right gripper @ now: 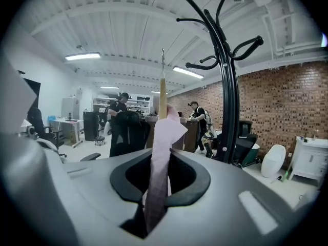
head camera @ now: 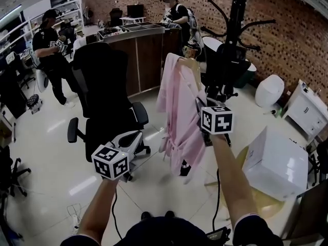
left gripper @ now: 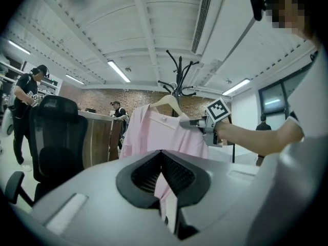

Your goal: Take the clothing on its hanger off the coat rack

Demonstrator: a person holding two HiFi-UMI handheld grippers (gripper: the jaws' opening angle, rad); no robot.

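Note:
A pink garment hangs on a wooden hanger in mid-air, left of the black coat rack. My right gripper is shut on the garment's shoulder over the hanger. In the right gripper view the pink cloth runs between the jaws. The hanger's stem and metal hook stand free, apart from the coat rack. My left gripper is lower and to the left, shut and holding nothing. Its view looks up at the garment and the right gripper.
A black office chair stands just left of the garment. A white box lies at the right. Behind are a wooden counter, a white cabinet and two people.

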